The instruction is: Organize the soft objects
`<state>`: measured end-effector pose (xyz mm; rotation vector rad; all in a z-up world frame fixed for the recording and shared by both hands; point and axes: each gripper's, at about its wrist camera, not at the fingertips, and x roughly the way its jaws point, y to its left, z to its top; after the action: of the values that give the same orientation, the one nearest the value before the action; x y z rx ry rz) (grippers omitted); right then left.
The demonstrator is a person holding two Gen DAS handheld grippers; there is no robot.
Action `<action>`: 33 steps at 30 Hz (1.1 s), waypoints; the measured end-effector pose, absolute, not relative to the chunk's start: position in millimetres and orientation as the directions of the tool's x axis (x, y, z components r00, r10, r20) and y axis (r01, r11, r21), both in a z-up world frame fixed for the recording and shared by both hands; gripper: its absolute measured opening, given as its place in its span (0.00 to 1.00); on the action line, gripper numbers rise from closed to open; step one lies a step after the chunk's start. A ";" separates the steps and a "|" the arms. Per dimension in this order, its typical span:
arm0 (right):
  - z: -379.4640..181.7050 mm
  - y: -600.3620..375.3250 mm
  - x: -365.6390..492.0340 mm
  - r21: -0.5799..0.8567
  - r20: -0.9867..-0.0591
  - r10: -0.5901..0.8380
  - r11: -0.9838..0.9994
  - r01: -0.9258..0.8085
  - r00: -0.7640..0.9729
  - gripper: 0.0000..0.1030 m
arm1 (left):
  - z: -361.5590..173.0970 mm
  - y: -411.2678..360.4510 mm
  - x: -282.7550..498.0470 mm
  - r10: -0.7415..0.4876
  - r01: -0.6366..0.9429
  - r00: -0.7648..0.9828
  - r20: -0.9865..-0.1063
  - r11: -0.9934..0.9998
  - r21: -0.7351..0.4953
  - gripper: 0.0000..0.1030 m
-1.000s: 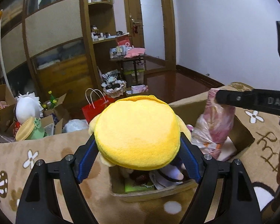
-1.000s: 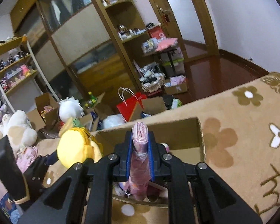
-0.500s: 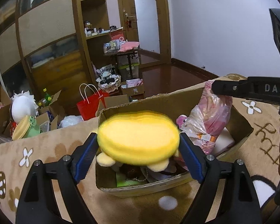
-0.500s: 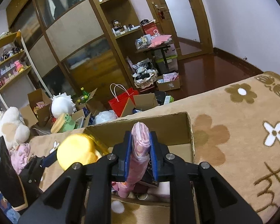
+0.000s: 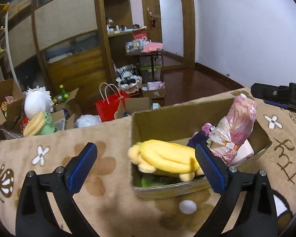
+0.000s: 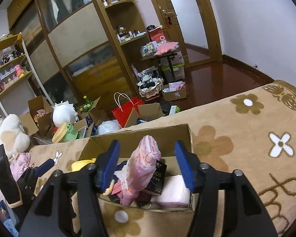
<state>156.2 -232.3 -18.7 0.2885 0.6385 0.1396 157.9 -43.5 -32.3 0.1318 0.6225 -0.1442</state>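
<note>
An open cardboard box stands on a tan flowered blanket. A yellow plush toy lies in its near left part, free of my left gripper, which is open just in front of the box. A pink bagged soft item stands upright in the box's right part. In the right wrist view the same pink bagged item stands between the spread fingers of my open right gripper, untouched. The box and the yellow plush show there too.
The tan blanket covers the surface around the box. Beyond its far edge the floor holds a red paper bag, cardboard boxes, a white plush and a green frog toy. A wooden cabinet and shelves stand behind.
Both grippers have opened. The yellow plush dropped from the left gripper into the box. The pink bagged item was released by the right gripper and stands in the box.
</note>
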 end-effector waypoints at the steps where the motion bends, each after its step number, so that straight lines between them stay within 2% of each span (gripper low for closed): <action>1: -13.2 -232.5 154.6 0.304 -0.566 0.213 0.952 -0.039 0.796 0.68 | -26.1 -41.1 154.2 -0.091 0.170 0.809 -0.580 0.982 0.083 0.99; 2: -6.9 -232.0 152.2 0.296 -0.562 0.213 0.954 -0.046 0.799 0.71 | -19.9 -39.5 150.3 -0.090 0.167 0.816 -0.572 0.983 0.083 1.00; 5: 13.9 -228.3 138.0 0.260 -0.537 0.199 0.964 -0.063 0.820 0.89 | -1.9 -34.1 140.9 -0.086 0.154 0.830 -0.551 0.985 0.079 1.00; 8: 31.8 -225.9 123.8 0.244 -0.519 0.176 0.968 -0.052 0.836 1.00 | 15.3 -27.9 130.6 -0.067 0.129 0.841 -0.536 0.989 0.077 1.00; 22: 93.4 -225.8 46.6 0.187 -0.458 0.090 0.982 -0.004 0.884 1.00 | 86.9 -9.8 56.9 -0.108 0.143 0.885 -0.452 0.989 0.044 1.00; 33: 113.5 -229.2 -11.6 0.200 -0.384 0.079 0.980 0.000 0.920 1.00 | 112.7 -5.0 -3.1 -0.119 0.144 0.924 -0.363 0.989 0.042 1.00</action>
<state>-11.6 -229.2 113.5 0.1981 0.4017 0.0409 -3.1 -5.0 112.7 0.0685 0.3685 -0.1355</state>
